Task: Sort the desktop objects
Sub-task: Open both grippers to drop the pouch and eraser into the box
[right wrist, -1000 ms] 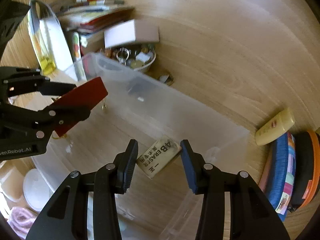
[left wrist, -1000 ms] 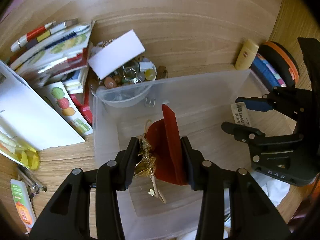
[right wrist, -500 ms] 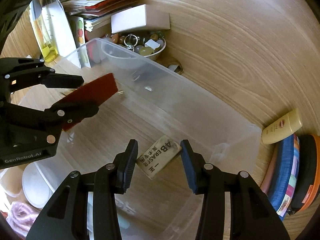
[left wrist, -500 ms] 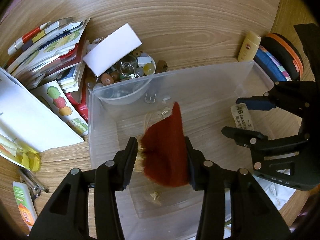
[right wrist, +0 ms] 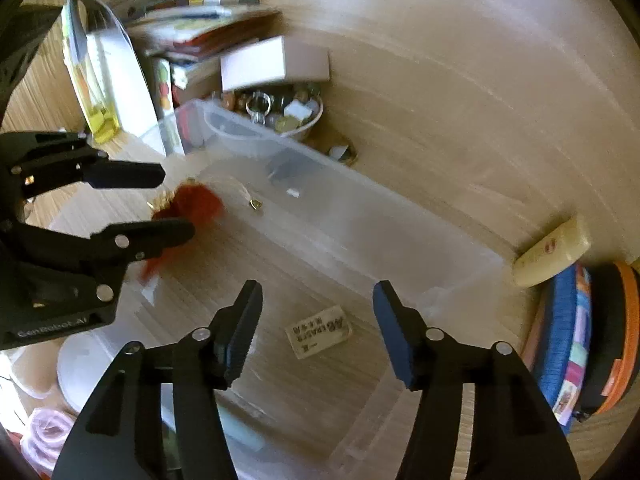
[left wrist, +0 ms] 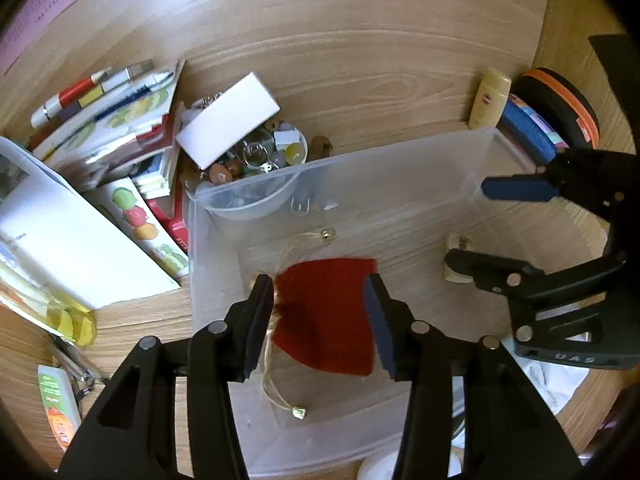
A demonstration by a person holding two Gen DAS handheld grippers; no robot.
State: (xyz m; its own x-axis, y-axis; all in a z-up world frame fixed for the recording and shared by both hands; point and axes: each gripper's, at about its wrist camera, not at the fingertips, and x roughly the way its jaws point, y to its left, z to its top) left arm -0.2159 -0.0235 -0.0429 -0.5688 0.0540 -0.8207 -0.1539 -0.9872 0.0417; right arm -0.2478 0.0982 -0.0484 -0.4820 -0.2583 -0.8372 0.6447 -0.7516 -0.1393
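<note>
Both our claws hang over the clear plastic bin (left wrist: 400, 168). Our left gripper (left wrist: 320, 312) has its jaws opening; the red pouch (left wrist: 328, 312) sits between them, low in the bin, pads apparently off it, gold cord trailing near-left. Our right gripper (right wrist: 318, 328) is opening too, holding nothing; the eraser (right wrist: 320, 336) lies flat on the bin floor below the gap. Bowl of trinkets (left wrist: 256, 168) sits just beyond the far-left corner.
</note>
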